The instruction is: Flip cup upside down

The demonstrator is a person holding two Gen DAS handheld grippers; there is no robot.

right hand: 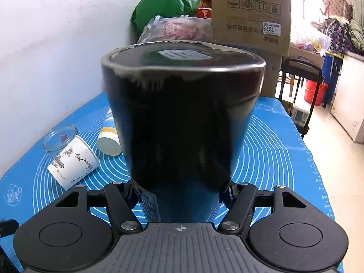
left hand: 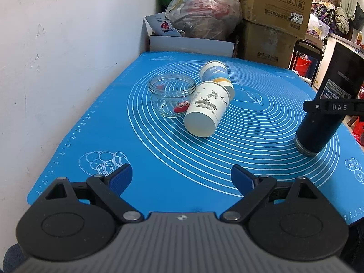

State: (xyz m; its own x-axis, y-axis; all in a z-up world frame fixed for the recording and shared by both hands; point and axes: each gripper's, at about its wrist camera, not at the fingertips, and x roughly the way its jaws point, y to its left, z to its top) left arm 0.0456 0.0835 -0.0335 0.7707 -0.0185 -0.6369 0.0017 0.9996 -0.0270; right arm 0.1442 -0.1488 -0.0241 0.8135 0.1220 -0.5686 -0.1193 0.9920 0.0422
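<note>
**Dark tumbler clamped in right gripper; left gripper idle and spread**

The work surface is a blue silicone mat (left hand: 159,159) printed with white concentric rings, set against a white wall (left hand: 56,56). Behind the mat's far edge stand stacked cardboard boxes (left hand: 275,4), a filled plastic bag (left hand: 204,16) and a green bag (right hand: 168,2).

The largest item on the mat is the dark tumbler (right hand: 182,122), the cup under task. In the left wrist view it stands at the mat's right side, leaning somewhat, with its lower end on the mat and its upper part crossed by a black gripper finger marked "DAS". In the right wrist view it fills the centre of the frame, a labelled flat end face toward the top. The right gripper (right hand: 180,193) is clenched on its body, one finger on each side.

The left gripper (left hand: 182,179) hangs over the near edge of the mat, jaws spread wide, blue pads (left hand: 120,177) bare, nothing between them.

Near the mat's centre lie two paper cups on their sides. The white cup with an ink-style print (left hand: 207,109) has its flat base toward the left camera. The blue and yellow banded cup (left hand: 216,75) lies just behind it, touching or nearly so. A squat glass jar (left hand: 171,95) stands upright just beside the white cup, with a small red figure (left hand: 182,107) showing at its lower right.
</note>
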